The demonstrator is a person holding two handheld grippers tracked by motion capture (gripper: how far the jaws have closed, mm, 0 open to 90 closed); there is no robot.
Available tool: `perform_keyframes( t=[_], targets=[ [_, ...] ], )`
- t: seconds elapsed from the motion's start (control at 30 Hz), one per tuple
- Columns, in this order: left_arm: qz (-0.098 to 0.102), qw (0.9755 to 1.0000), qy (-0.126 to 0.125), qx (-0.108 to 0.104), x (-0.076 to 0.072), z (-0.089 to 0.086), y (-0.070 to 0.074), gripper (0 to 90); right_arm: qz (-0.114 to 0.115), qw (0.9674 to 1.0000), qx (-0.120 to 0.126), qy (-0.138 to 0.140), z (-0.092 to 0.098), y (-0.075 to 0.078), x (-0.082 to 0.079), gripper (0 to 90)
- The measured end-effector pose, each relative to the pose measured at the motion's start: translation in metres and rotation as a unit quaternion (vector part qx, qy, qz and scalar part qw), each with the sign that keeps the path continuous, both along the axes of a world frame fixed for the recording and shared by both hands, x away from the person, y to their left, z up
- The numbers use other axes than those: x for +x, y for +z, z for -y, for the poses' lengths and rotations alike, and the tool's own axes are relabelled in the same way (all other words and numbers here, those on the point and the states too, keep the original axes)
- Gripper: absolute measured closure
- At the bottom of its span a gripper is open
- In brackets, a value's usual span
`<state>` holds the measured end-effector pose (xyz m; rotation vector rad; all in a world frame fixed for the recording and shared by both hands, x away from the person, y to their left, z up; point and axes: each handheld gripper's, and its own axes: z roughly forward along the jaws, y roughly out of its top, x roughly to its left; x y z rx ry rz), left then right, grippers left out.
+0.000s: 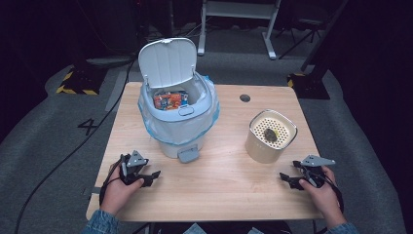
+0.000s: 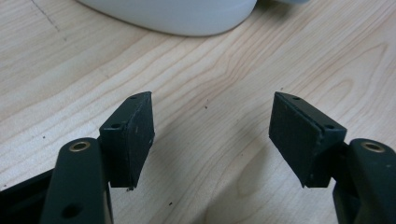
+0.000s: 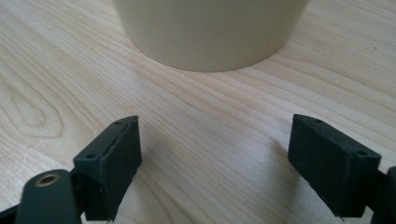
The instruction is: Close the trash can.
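Cream container (image 1: 271, 136) w/ perforated lid sits nr desk's right edge, just beyond right gripper (image 1: 291, 179), jaws wide, empty. Left gripper (image 1: 150, 176) nr front-left corner, wide, empty, by bin (image 1: 178, 105).

Worktop (image 1: 219, 195) layout, seen from the person's side. Bin (image 1: 178, 114) stands at the left rear, lid (image 1: 167, 62) tipped up and back; packets (image 1: 170, 100) lie inside it; its pedal (image 1: 188, 154) sticks out at the front. Round container (image 1: 270, 136) stands right of the bin, well apart, with a small lump (image 1: 271, 134) on its perforated top. Left claw (image 1: 146, 178) sits near the front edge, before the bin. Right claw (image 1: 291, 179) sits near the front edge, before the container. A round hole (image 1: 245, 98) lies toward the rear edge, between bin and container.
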<state>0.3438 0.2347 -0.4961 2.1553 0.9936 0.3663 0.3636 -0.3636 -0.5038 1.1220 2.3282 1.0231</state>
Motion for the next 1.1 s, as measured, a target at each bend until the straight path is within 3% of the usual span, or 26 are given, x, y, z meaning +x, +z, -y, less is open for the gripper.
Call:
perform_keyframes(
  t=[0.23,0.4,0.53,0.63,0.77,1.1],
  targets=[
    [0.004,0.9995,-0.017,-0.026,0.000,-0.004,0.014,32.3,-0.002,1.0000,-0.001,-0.008,0.000,0.000,-0.001,16.5],
    [0.021,0.9978,-0.039,-0.050,-0.001,-0.008,0.037,33.3,-0.002,1.0000,0.000,-0.009,-0.001,0.000,-0.001,16.2],
    [0.040,0.9948,-0.056,-0.074,-0.003,-0.011,0.063,34.1,-0.002,1.0000,-0.001,-0.009,-0.001,0.000,-0.001,16.2],
    [0.047,0.9912,-0.079,-0.096,-0.002,-0.013,0.080,34.7,-0.001,1.0000,-0.001,-0.009,-0.001,0.000,-0.001,16.2],
    [0.061,0.9896,-0.092,-0.092,0.002,-0.018,0.103,37.3,-0.002,1.0000,-0.001,-0.009,-0.001,0.000,-0.001,16.2],
    [0.077,0.9837,-0.102,-0.126,0.018,-0.024,0.145,39.9,-0.002,1.0000,-0.001,-0.009,-0.001,0.000,-0.001,16.2]
  ],
)
